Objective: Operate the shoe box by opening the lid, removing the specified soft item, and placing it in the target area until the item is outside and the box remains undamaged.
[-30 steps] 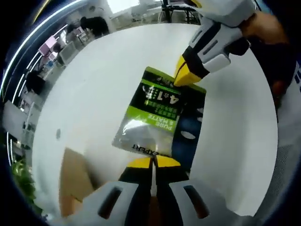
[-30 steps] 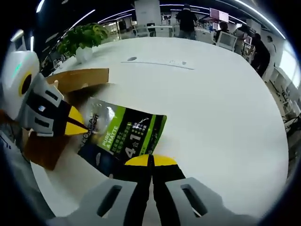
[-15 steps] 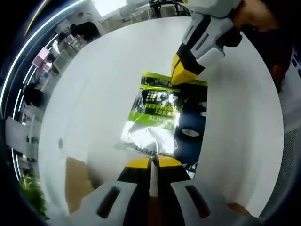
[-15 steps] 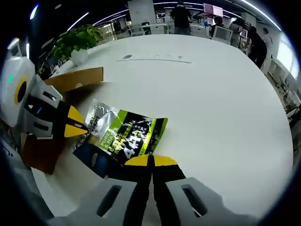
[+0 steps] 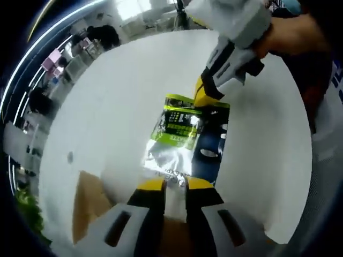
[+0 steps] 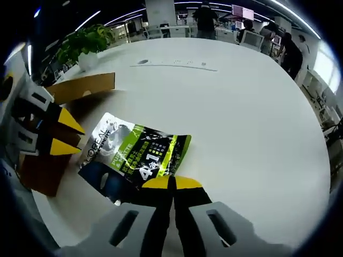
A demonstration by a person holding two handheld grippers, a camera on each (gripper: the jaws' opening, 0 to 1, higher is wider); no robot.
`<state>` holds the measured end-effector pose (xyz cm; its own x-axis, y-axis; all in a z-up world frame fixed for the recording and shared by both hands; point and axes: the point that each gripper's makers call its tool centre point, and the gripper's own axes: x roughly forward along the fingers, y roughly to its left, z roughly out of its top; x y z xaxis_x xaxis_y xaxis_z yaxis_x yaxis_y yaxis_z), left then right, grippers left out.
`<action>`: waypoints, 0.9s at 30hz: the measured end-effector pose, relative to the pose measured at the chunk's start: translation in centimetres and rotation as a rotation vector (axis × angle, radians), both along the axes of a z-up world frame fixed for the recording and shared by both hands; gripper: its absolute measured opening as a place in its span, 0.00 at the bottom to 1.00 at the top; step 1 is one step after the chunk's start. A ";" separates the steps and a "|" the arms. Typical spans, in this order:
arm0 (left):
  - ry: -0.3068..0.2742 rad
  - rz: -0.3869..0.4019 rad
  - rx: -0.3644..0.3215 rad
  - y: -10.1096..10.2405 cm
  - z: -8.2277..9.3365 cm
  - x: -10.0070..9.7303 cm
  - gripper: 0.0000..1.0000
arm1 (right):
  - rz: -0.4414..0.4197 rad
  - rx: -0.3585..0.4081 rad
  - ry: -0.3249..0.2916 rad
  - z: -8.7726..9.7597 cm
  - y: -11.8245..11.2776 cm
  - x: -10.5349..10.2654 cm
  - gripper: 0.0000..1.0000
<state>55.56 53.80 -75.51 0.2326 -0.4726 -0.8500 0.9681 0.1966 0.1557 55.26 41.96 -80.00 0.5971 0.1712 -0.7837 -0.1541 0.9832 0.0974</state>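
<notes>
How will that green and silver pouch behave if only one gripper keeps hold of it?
The pouch looks like thin foil film, creased and shiny, so it will probably flop and sag from the right gripper, shut on one edge. It lies flat on the white table, so likely light. Its glossy skin may slip; the left gripper stands open.

An open-plan office: a broad white worktop (image 6: pixel 257 118) under long ceiling light strips (image 6: pixel 134 16), a potted plant (image 6: pixel 86 45) at its edge, desks with monitors (image 6: pixel 244 10) and people (image 6: pixel 204 20) standing beyond.
</notes>
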 end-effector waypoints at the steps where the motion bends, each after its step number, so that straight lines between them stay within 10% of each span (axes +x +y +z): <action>1: 0.001 0.012 -0.015 0.0 0.3 0.0 0.12 | -0.004 0.004 0.005 0.1 -0.1 0.0 0.01; 27: 0.073 0.176 -0.279 2.8 7.5 -1.4 0.34 | 0.061 0.022 -0.096 6.3 0.9 -1.6 0.39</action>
